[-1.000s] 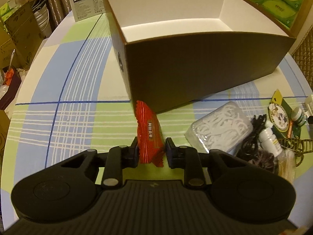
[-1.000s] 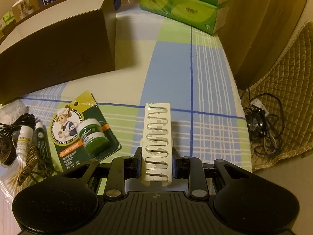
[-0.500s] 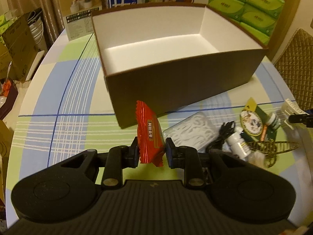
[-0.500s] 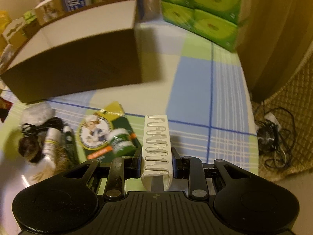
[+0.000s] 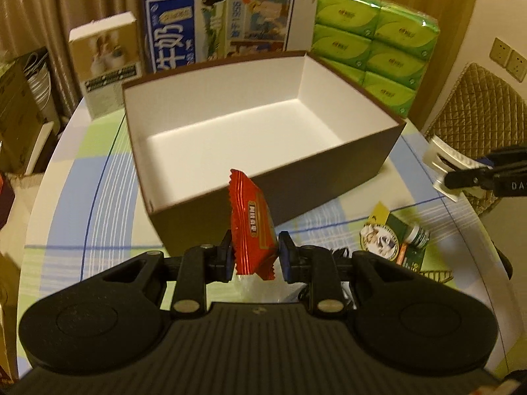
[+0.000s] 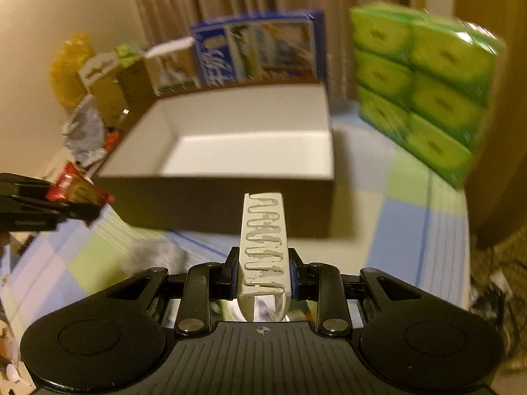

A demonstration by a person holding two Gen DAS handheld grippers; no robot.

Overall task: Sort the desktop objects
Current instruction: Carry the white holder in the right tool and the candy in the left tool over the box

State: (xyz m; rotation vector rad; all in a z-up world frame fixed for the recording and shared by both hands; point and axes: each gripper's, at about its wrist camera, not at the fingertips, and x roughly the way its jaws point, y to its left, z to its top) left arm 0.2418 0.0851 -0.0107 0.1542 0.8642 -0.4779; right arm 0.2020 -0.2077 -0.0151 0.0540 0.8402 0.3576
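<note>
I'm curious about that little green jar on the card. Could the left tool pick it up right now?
Probably not yet. The left tool is already shut on a red foil snack packet, so its fingers are full. The small green jar itself lies uncovered on the checked tablecloth.

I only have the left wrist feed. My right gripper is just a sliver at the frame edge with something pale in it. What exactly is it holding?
Observer: The right gripper is shut on a white hair clip with a wavy metal spring on its face, pointing toward the brown box.

Operator: Is the clip over the box yet?

Observer: No. In the right wrist view its tip sits short of the box's near wall, above the checked tablecloth.

Operator: And my left side, seen from there?

Observer: The left gripper shows at the left edge, shut on the red snack packet, off the box's left corner and not over its opening.
</note>
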